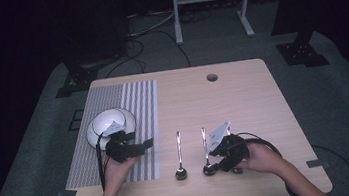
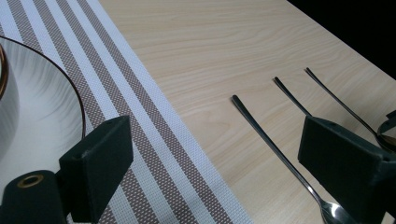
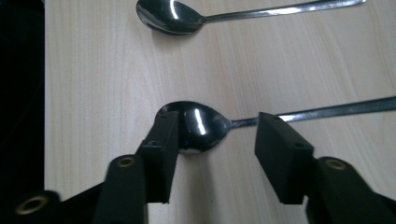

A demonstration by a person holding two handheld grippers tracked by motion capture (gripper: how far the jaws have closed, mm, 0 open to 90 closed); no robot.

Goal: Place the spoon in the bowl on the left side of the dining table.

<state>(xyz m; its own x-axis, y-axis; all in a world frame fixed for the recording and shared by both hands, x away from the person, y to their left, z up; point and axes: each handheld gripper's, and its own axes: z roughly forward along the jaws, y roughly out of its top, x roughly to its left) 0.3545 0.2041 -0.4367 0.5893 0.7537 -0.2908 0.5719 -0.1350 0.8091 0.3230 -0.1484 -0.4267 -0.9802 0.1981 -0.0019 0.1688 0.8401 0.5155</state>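
We set the right gripper [image 3: 212, 140] fingers narrow astride the spoon [image 3: 201, 126] bowl, not clamped, left gripper [image 2: 219, 163] fingers wide above the worktop [image 2: 210, 51].

high view looked down on the whole table [image 1: 242, 94]; gripper views sat close, low over it; all three caught the two spoons [image 1: 179, 159].

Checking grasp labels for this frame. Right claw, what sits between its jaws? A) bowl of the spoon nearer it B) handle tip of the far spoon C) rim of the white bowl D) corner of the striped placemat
A: in the right gripper view the right claw straddles the bowl end of the near spoon, one jaw at its edge, the other with a gap beside the neck; the far spoon lies apart.
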